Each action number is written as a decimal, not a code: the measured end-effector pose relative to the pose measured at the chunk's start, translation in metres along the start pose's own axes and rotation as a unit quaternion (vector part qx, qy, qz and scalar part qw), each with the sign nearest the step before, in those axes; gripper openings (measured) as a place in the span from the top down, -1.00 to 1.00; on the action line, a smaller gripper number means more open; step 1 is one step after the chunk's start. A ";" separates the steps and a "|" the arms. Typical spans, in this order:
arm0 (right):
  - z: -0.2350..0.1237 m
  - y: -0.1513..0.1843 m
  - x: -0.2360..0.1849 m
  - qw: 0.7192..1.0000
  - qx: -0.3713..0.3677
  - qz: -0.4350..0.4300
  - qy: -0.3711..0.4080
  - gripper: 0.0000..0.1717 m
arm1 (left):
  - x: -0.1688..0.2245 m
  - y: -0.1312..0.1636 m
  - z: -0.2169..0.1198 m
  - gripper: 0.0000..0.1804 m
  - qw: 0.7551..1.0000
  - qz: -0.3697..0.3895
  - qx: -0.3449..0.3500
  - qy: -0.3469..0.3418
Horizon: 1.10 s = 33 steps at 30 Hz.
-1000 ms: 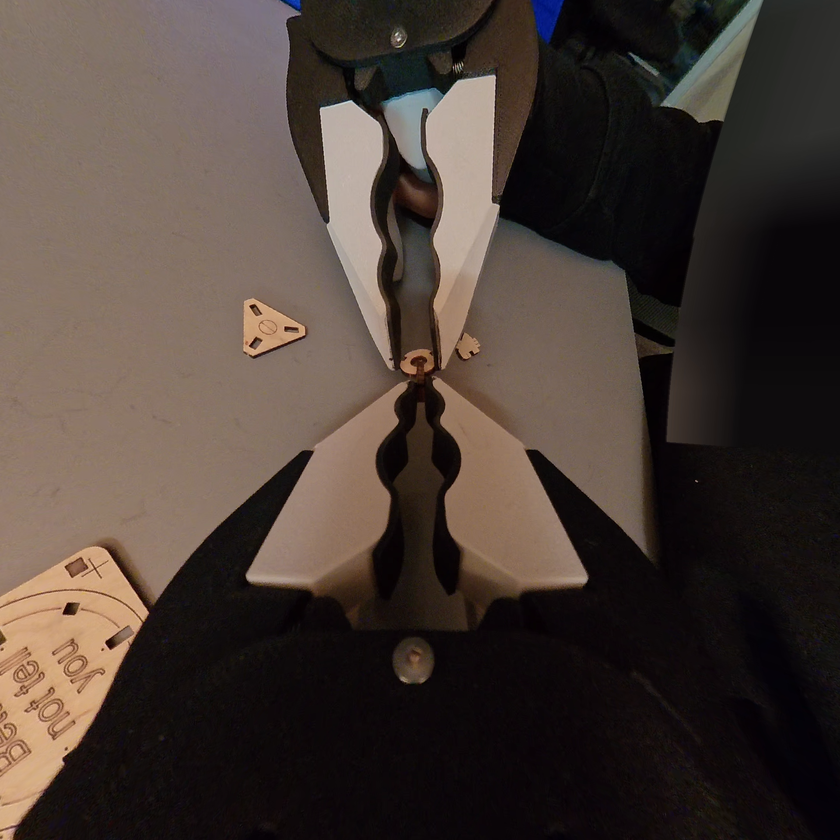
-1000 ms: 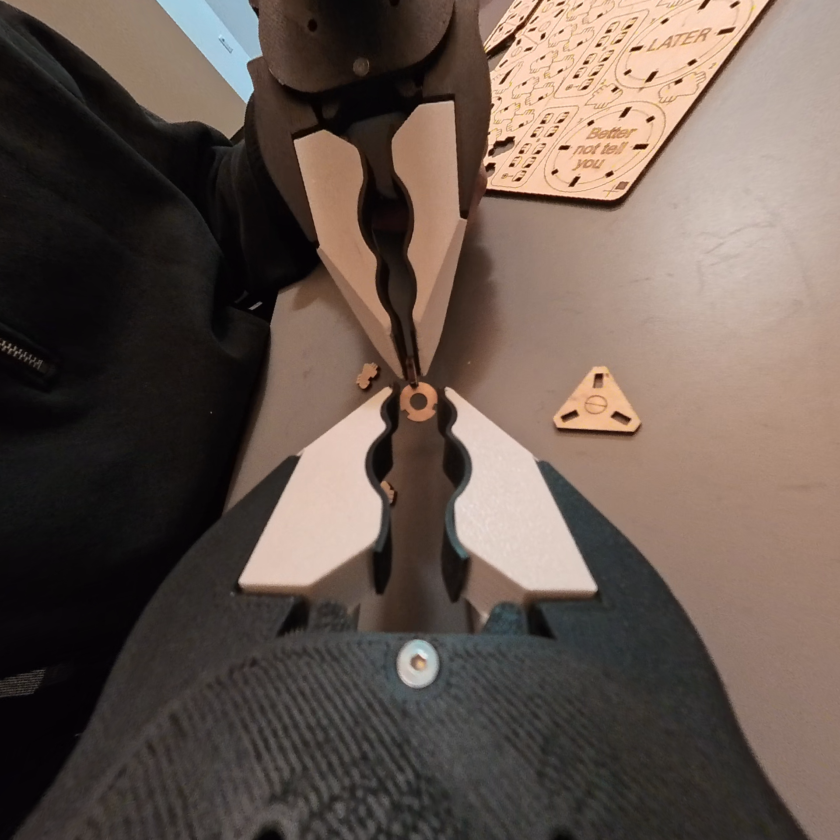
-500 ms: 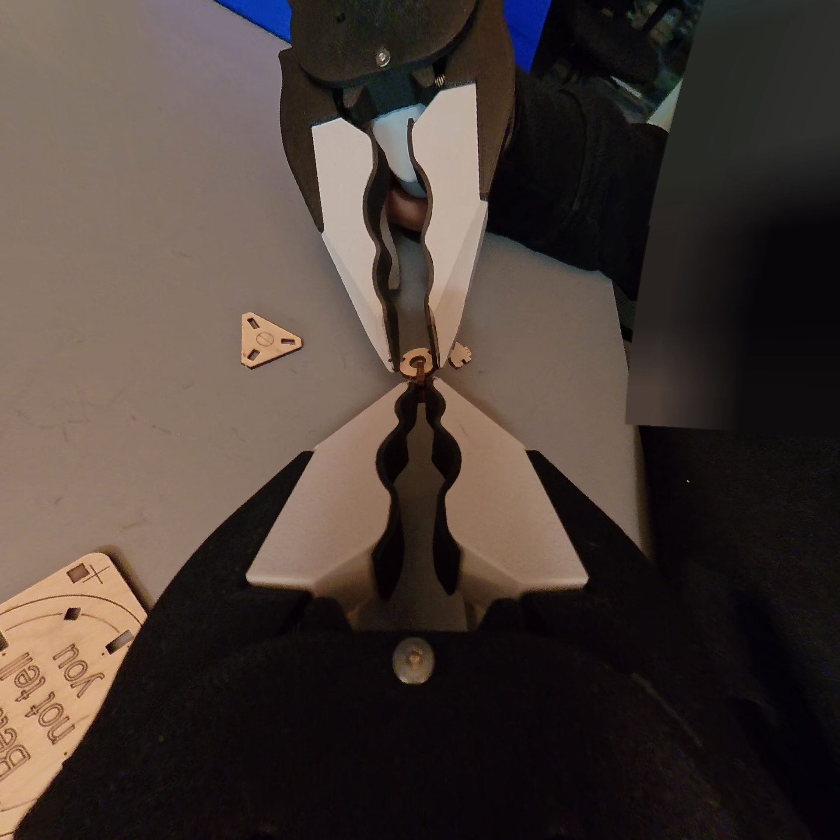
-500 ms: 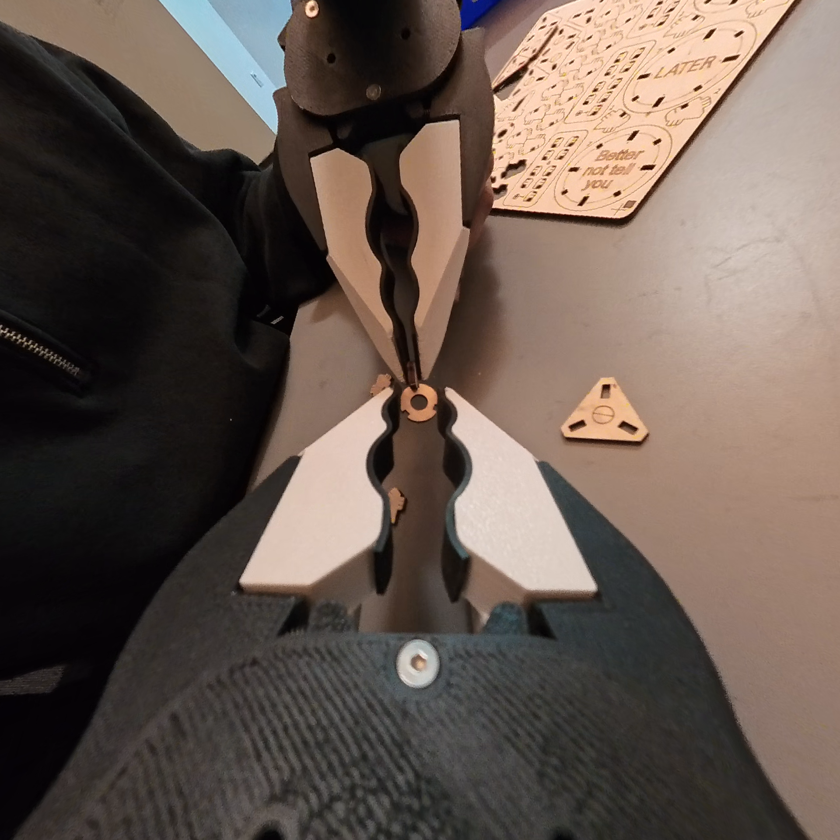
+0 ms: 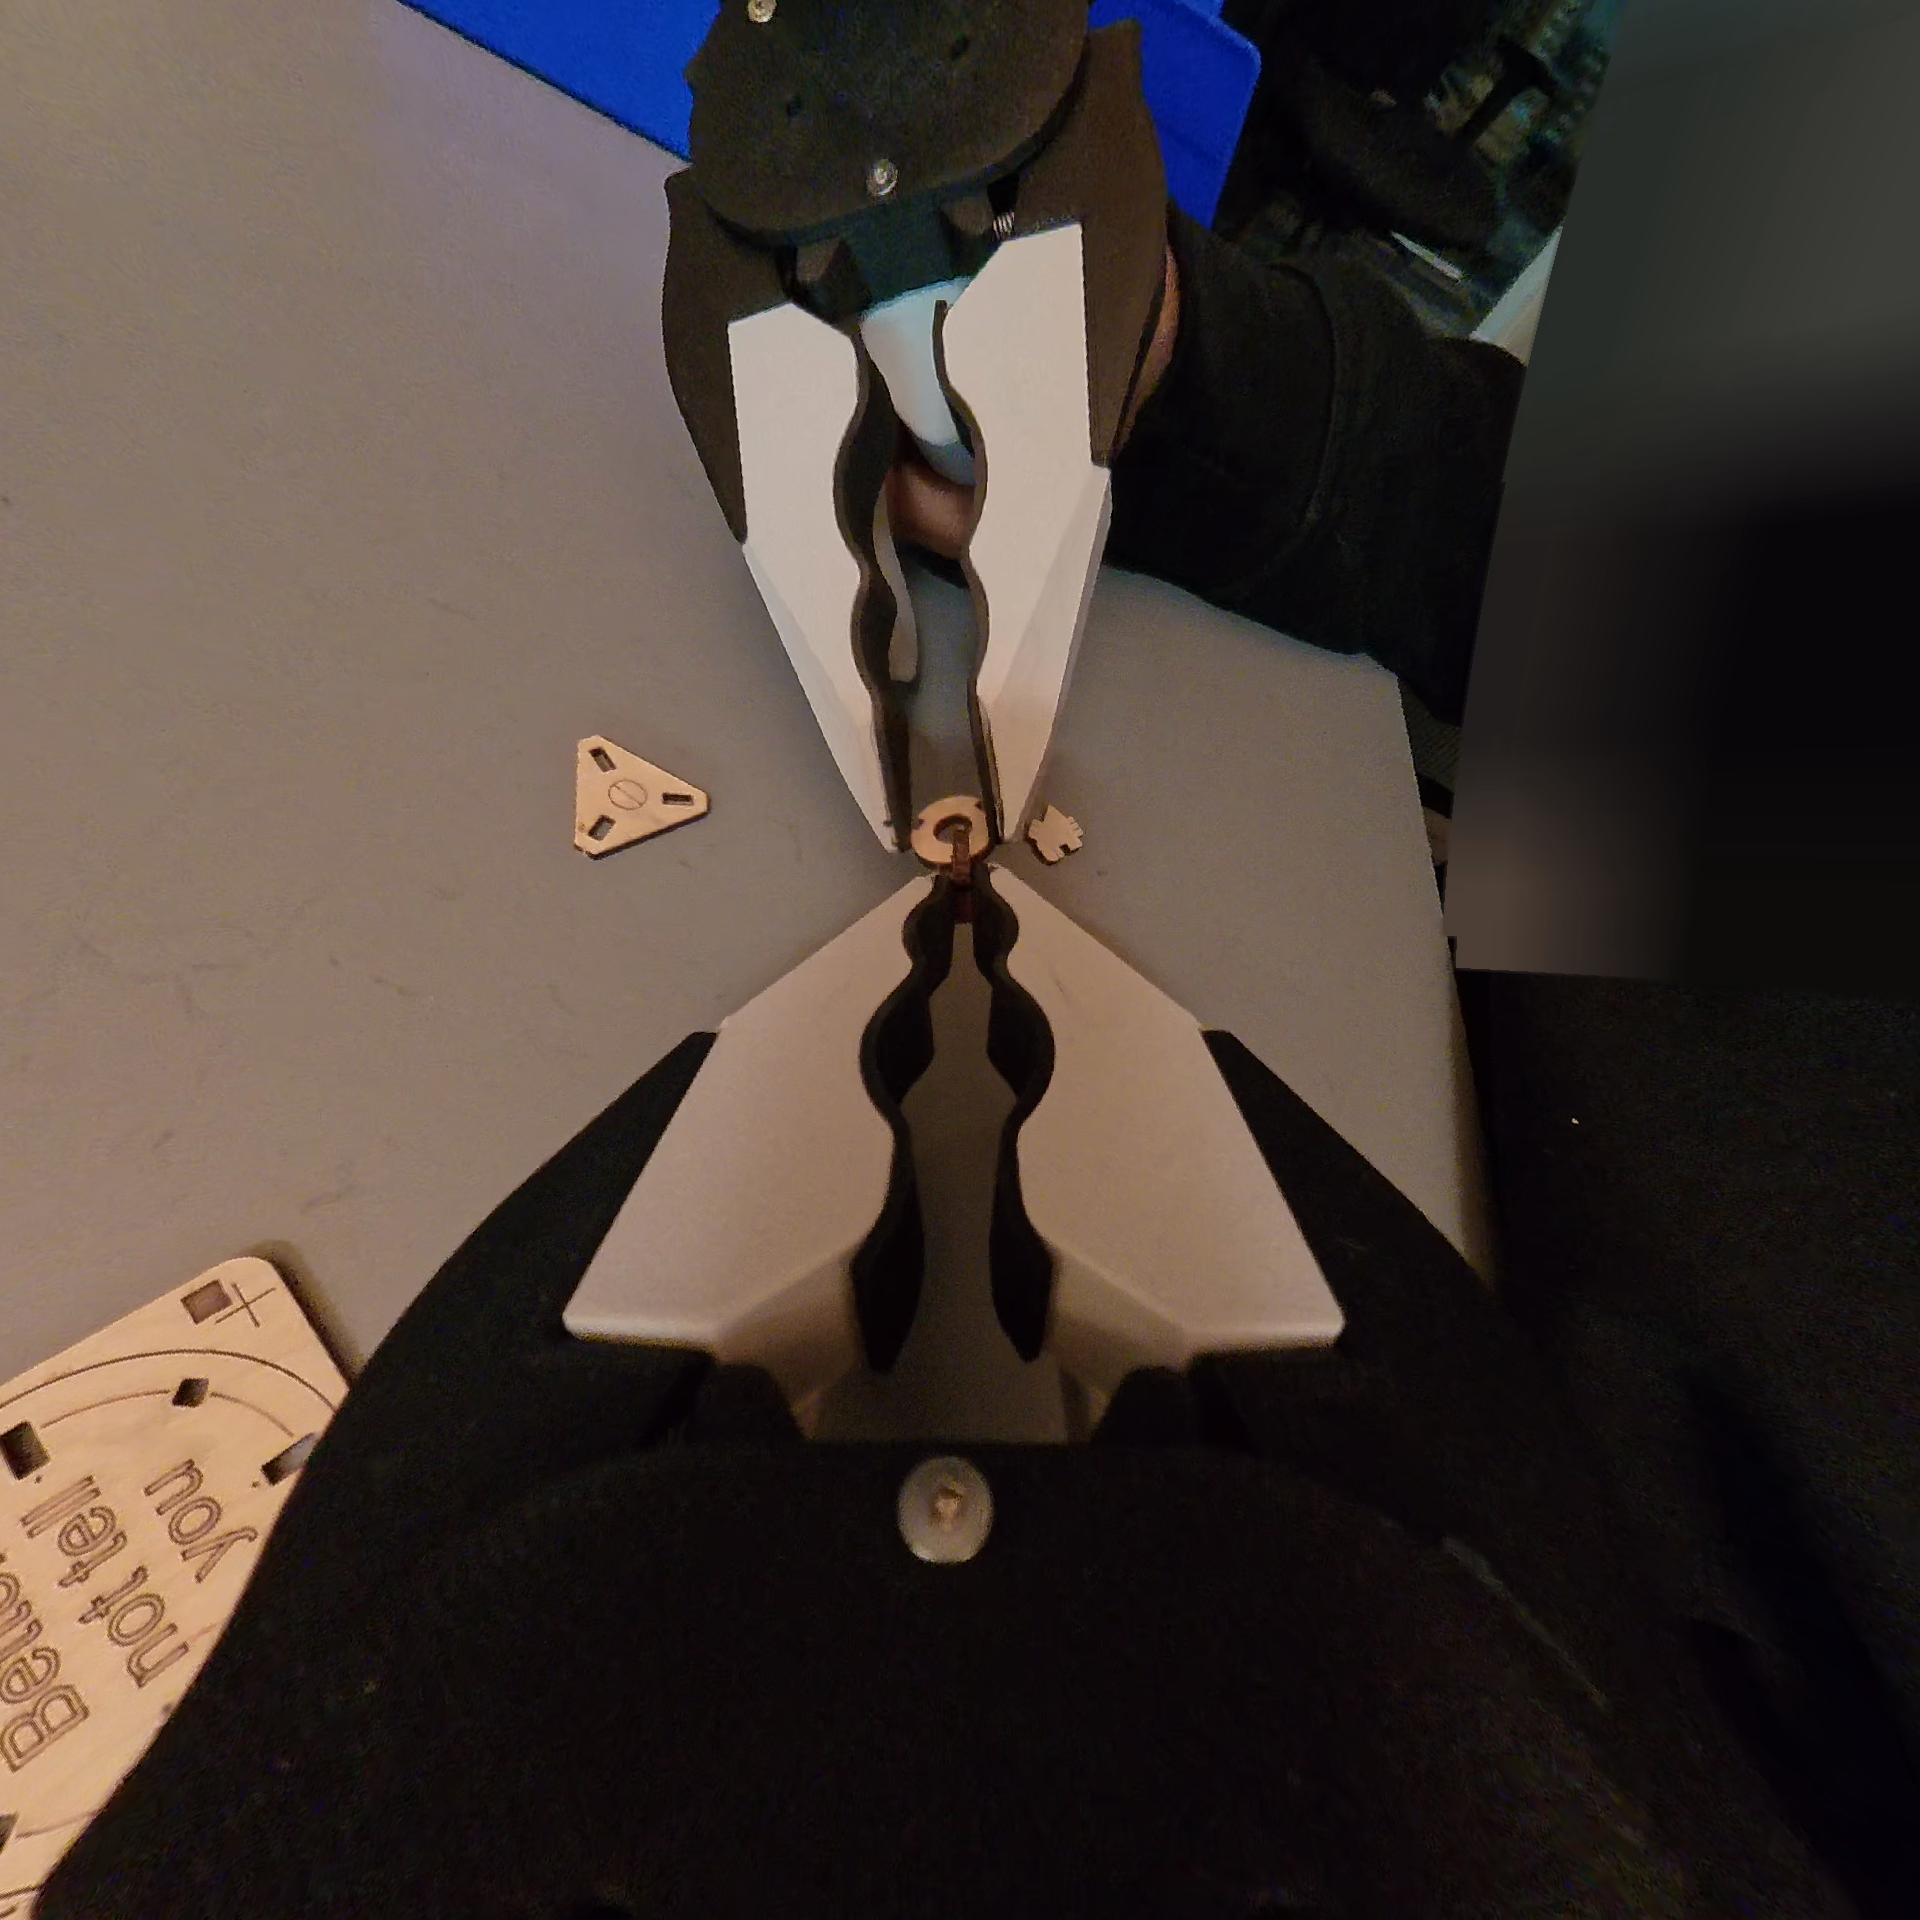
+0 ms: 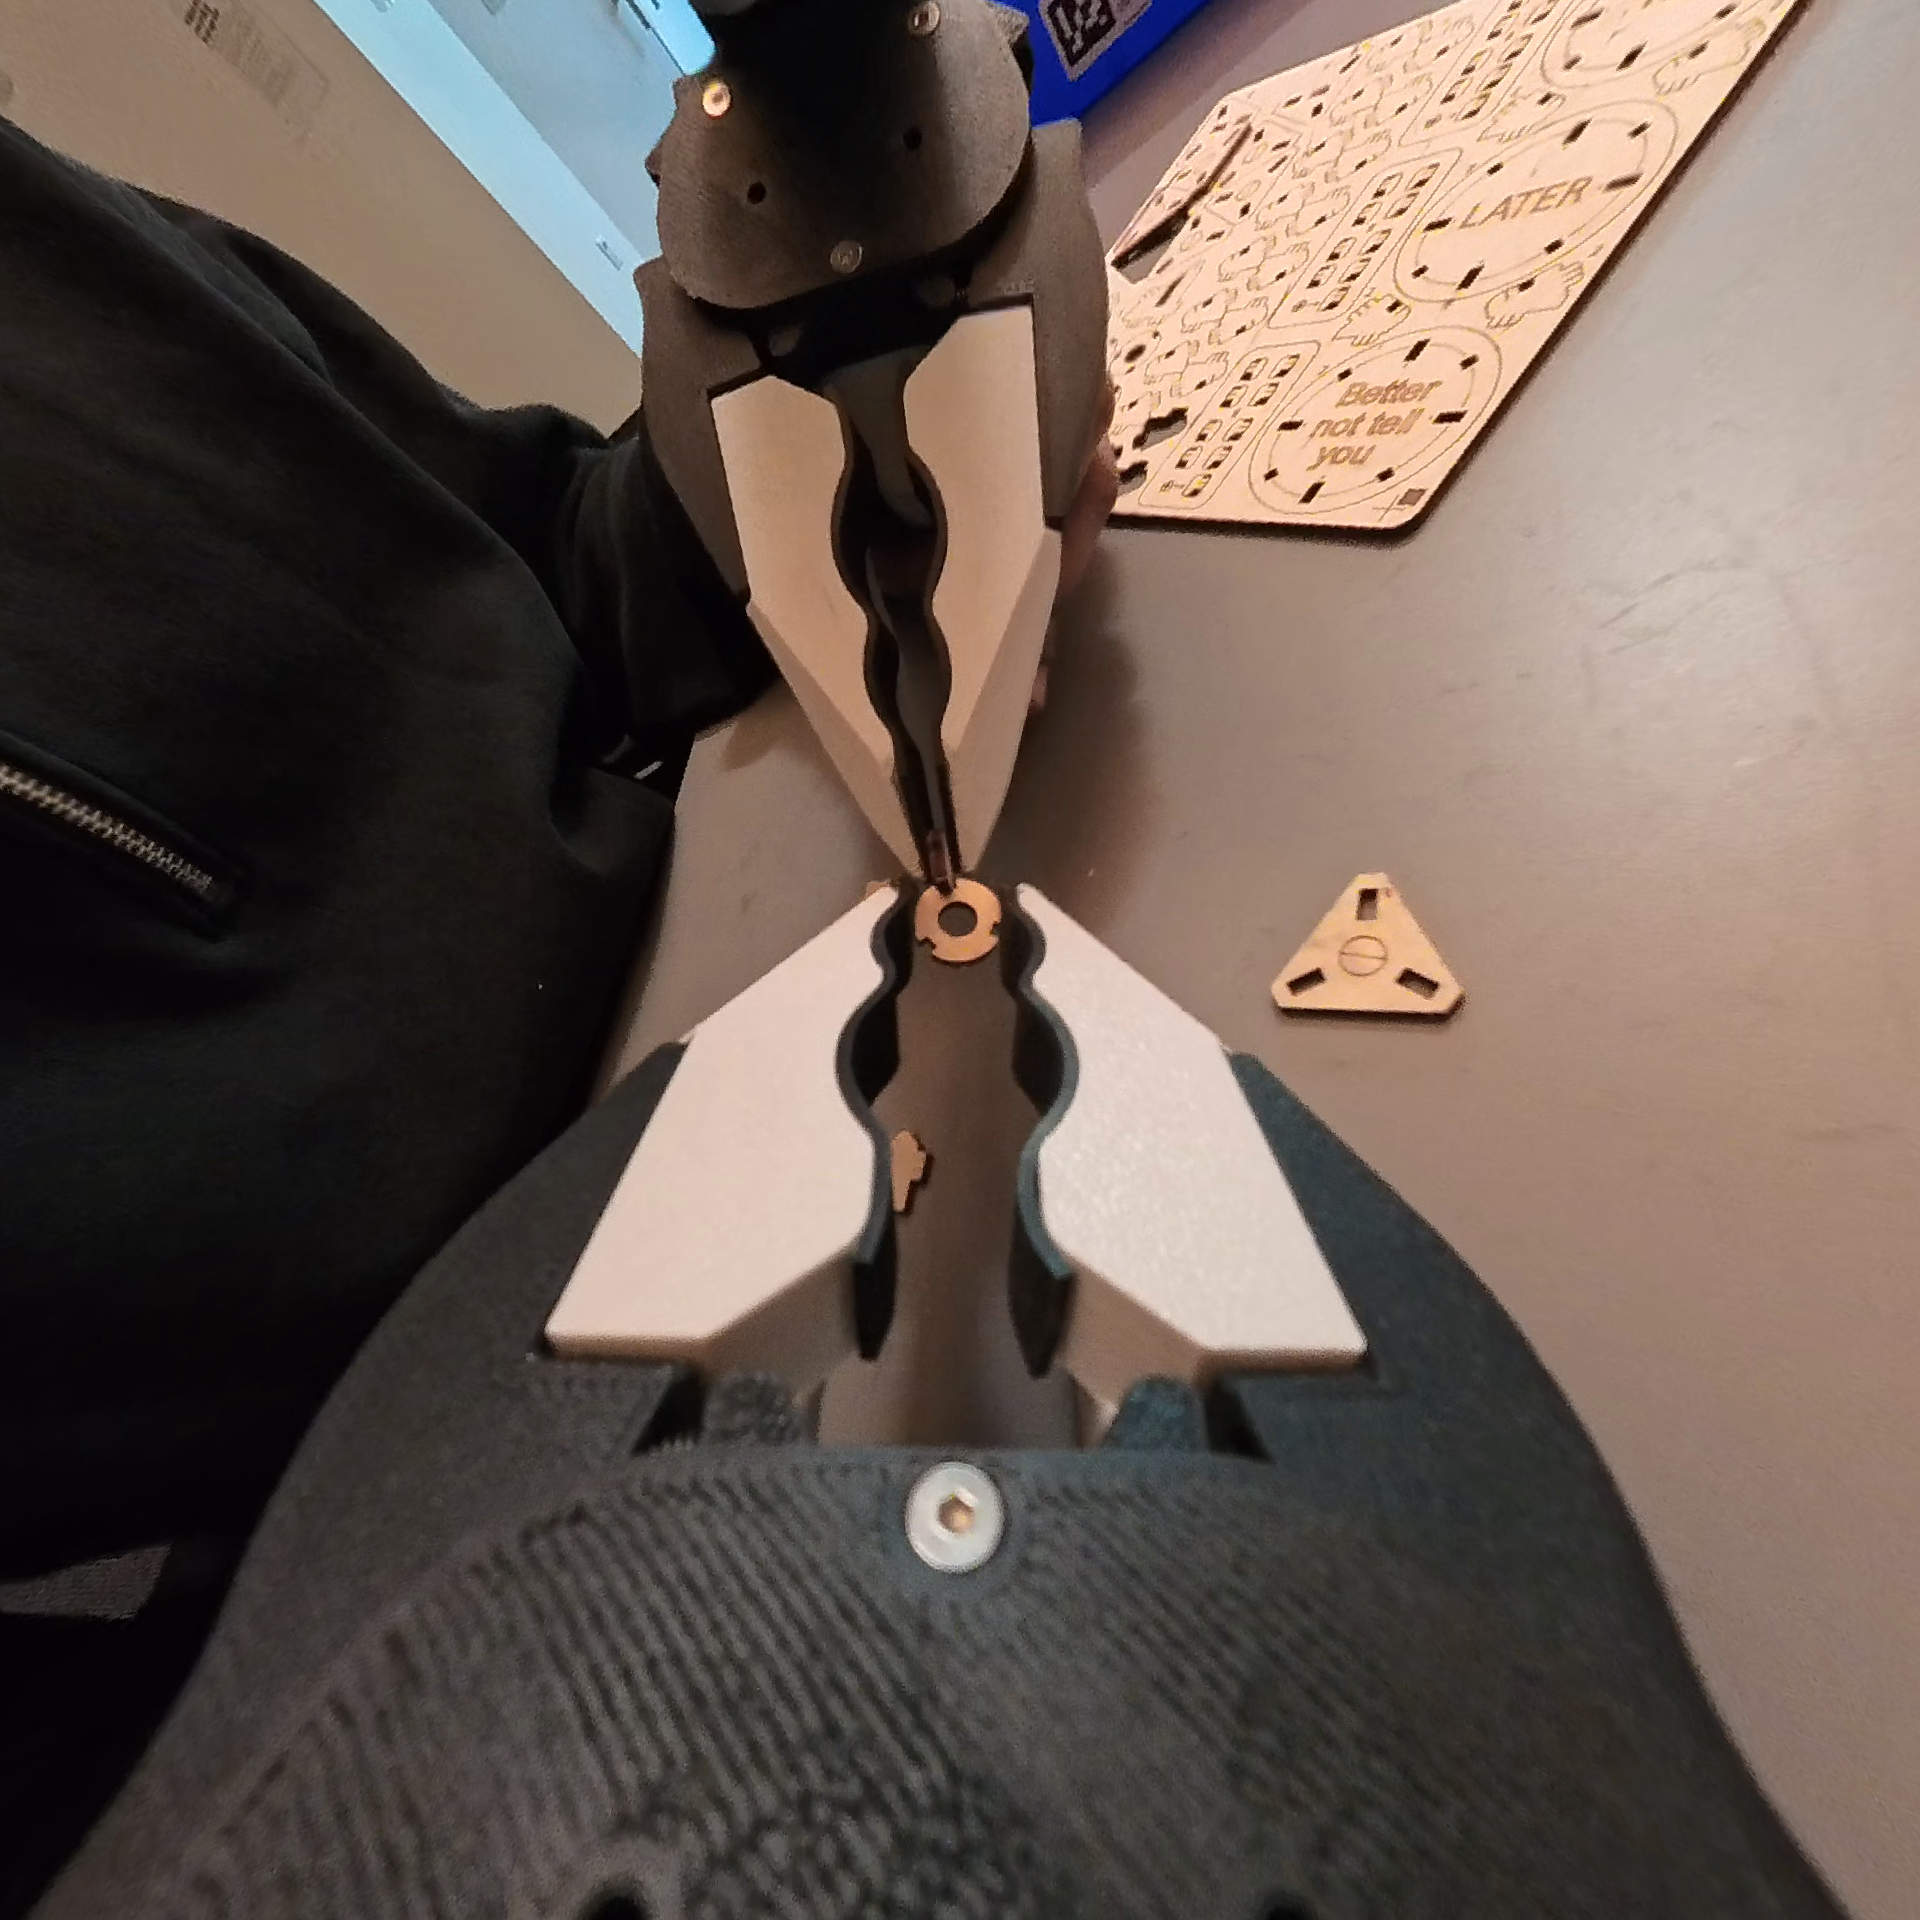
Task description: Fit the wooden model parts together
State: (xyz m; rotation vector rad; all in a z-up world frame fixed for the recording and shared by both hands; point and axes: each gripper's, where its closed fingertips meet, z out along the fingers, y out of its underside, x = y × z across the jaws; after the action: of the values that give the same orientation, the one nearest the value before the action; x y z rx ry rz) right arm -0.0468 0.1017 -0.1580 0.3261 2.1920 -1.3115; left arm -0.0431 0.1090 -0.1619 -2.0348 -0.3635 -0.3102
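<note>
Two hand-held grippers tip to tip above a grey worktop (image 5: 312, 520). Right hand-held gripper (image 6: 958, 925): clenched on a small wooden ring (image 6: 958, 923), flat face toward its own camera, central hole open, small notches at the rim, pads pressing both edges. Left hand-held gripper (image 5: 961, 883): clenched on a thin dark wooden pin (image 5: 962, 868), long axis along the fingers, pointing straight at the ring. Pin tip at the ring, seemingly reaching its hole in the left wrist view but nearer the rim in the right wrist view; whether entered, not discernible. Beside the tips on the worktop: a tiny lobed wooden piece (image 5: 1056, 833); farther off, a flat wooden triangle (image 5: 634, 795) with three slots; well apart, a laser-cut wooden sheet (image 6: 1455, 260).
</note>
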 end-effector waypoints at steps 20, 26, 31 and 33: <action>-0.019 -0.035 0.002 0.923 0.059 -0.324 0.199 0.64 | -0.008 -0.042 -0.039 0.98 0.973 -0.137 0.167 0.085; -0.023 -0.050 -0.008 0.900 0.108 -0.364 0.213 0.76 | -0.002 -0.044 -0.042 0.98 0.954 -0.194 0.178 0.142; -0.020 -0.050 -0.014 0.889 0.103 -0.392 0.214 0.79 | 0.003 -0.043 -0.038 0.98 0.943 -0.222 0.173 0.177; -0.016 -0.047 -0.013 0.887 0.093 -0.397 0.216 0.85 | 0.003 -0.041 -0.036 0.98 0.942 -0.226 0.168 0.180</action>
State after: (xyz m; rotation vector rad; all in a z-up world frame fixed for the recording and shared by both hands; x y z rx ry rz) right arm -0.0641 0.0930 -0.1103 -0.2920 2.7122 -2.0458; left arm -0.0580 0.0962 -0.1105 -1.5041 -0.6078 -0.8327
